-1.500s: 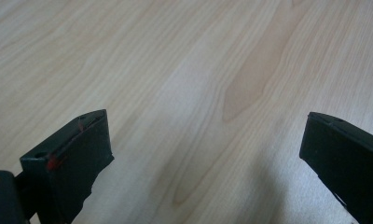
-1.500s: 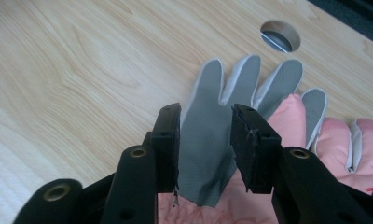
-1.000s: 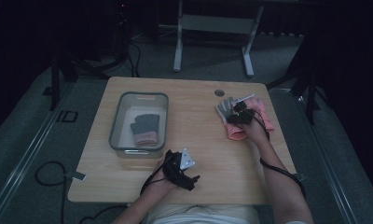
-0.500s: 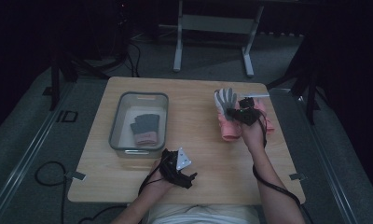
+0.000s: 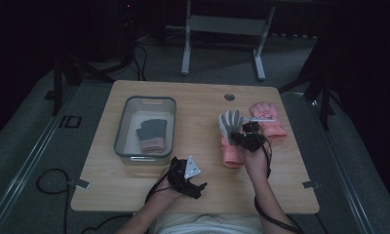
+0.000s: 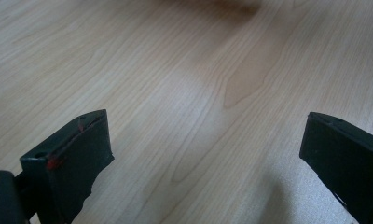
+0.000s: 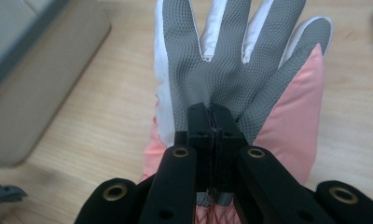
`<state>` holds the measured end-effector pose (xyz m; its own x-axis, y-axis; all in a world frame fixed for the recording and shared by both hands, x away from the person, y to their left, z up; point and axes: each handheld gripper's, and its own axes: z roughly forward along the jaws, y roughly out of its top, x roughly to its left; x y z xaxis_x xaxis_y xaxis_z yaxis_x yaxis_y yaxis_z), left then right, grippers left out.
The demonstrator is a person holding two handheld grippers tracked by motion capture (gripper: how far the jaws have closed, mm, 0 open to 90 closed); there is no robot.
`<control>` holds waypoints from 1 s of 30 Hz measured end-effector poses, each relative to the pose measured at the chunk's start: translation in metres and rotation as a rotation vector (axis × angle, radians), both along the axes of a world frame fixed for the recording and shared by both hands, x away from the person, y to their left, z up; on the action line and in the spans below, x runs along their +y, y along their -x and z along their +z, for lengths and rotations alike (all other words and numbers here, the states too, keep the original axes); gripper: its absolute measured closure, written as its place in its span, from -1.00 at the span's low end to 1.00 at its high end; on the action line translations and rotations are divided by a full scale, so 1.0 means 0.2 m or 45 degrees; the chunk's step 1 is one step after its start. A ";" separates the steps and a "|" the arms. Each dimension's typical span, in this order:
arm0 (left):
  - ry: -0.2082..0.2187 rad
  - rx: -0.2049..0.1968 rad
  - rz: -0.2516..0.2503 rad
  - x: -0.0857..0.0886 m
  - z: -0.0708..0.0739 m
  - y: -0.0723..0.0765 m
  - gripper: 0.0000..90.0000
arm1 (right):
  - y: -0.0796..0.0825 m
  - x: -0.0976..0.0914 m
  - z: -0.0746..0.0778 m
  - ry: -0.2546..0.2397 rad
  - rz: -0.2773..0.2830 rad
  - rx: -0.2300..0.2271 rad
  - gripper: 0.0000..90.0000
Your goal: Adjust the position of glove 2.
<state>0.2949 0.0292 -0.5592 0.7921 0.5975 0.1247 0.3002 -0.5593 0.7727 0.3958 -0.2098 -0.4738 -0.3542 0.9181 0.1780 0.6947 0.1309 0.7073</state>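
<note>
A glove with a grey textured palm and a pink cuff hangs off the table right of centre, its fingers pointing away from me. My right gripper is shut on its palm. In the right gripper view the jaws pinch the grey fabric of the glove tightly. A second pink glove lies flat on the table to the right. My left gripper rests near the front edge. In the left gripper view it stands wide open over bare wood.
A clear grey-rimmed bin stands at the left of the wooden table and holds a dark grey glove with a pink cuff. The bin's corner is close to the held glove. A round hole sits near the far edge.
My right gripper has carried the grey-palmed glove up and to the left, off the second pink glove, which now lies uncovered. The left gripper has stayed put.
</note>
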 end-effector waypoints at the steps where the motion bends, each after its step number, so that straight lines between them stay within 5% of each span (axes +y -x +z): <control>1: 0.000 -0.003 -0.005 0.00 0.00 0.00 -0.96 | 0.00 0.00 0.00 0.000 0.000 0.000 0.96; 16: 0.010 -0.011 -0.010 -0.02 -0.02 0.02 -0.96 | -0.09 0.21 -0.25 0.093 0.085 0.103 0.95; 24: 0.010 -0.015 -0.015 -0.02 -0.02 0.02 -0.96 | -0.11 0.24 -0.29 0.140 0.115 0.105 0.87; 30: 0.011 -0.011 -0.015 -0.02 -0.02 0.02 -0.96 | -0.09 0.21 -0.18 0.051 0.142 0.034 0.53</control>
<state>0.2911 0.0260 -0.5633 0.7979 0.5894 0.1264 0.2870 -0.5558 0.7802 0.4133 -0.1685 -0.5096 -0.4499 0.8799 0.1527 0.6928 0.2360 0.6814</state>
